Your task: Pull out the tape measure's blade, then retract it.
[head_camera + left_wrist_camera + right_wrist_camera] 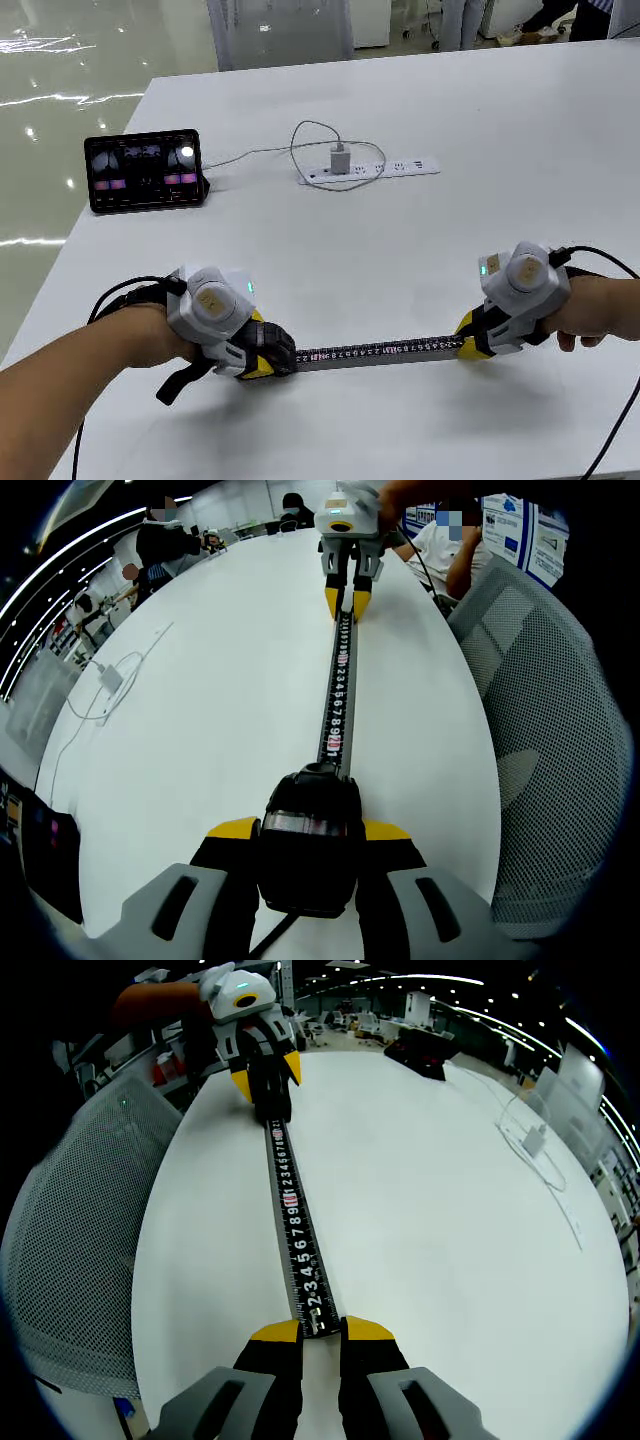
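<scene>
Left tongs (pixel 310 830): clenched on the tape measure case (pixel 310 852), one yellow tip on each flank of it.
Right tongs (pixel 322 1330): clenched on the free end of the blade (pixel 295 1230), with the lowest numbers just ahead of the tips.
Tape measure case: black, at the near left of the worktop (pixel 420 250) in the head view (contact with the surface unclear).
Blade: extended, straight from case to right tongs, printed face up, running along the near edge, low over the worktop.
Tongs spacing: well apart, facing each other along the blade.
Hands: one behind each tool, black cables trailing from both.
Tablet (pixel 146 170): far left, screen lit, propped up.
Power strip (pixel 372 170): white, mid-worktop, with a white charger (pixel 341 160) plugged in (its cable loops, then runs toward the tablet).
Mesh chair (pixel 560 730): grey, just beside the worktop edge in both gripper views.
</scene>
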`<state>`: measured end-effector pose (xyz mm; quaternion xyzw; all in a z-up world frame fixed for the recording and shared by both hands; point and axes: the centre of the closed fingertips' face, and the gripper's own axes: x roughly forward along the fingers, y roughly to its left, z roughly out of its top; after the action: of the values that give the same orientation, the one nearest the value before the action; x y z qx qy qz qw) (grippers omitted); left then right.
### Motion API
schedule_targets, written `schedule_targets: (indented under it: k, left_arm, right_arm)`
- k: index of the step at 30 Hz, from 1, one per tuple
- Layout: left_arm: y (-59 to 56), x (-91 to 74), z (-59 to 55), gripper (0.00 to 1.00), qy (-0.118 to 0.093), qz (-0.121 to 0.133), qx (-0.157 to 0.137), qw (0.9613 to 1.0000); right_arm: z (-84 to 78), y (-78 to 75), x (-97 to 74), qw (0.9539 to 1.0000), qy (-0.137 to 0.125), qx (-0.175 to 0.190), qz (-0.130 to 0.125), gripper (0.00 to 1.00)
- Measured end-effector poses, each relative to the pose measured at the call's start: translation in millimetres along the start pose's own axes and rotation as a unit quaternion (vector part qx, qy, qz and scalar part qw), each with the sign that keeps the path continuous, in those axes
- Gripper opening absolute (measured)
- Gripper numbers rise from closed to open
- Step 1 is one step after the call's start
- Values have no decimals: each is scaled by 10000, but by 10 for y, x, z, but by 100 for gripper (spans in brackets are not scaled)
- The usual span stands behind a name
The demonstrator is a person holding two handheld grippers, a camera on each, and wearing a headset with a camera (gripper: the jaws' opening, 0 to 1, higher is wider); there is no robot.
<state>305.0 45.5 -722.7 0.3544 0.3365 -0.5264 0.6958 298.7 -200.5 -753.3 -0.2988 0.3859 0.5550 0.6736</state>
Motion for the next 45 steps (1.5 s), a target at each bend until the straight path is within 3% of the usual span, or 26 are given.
schedule_targets:
  k: [22, 23, 25, 26, 37, 45]
  left_arm:
    - [-3, 5, 5, 32, -37, 3, 93, 9999]
    - [2, 2, 4, 33, -47, 3, 65, 10000]
    - [-3, -5, 37, 33, -191, -47, -342, 9992]
    - [6, -8, 46, 33, -226, -40, -349, 9991]
    - [0, -1, 35, 33, -52, -155, 179, 9997]
    - [-5, -3, 29, 33, 98, -174, 369, 9991]
  right_arm:
    - [-34, -6, -21, 10000, 32, -14, -10, 10]
    - [-31, -4, -21, 10000, 51, -54, -2, 10]
    - [-24, 8, -20, 9998, 89, -165, 9, 10]
    - [-23, 6, -20, 9998, 105, -187, 12, 10]
    - [-17, 19, -18, 9989, 293, -354, 15, 11]
    - [-23, 2, -16, 9982, 361, -471, -28, 12]
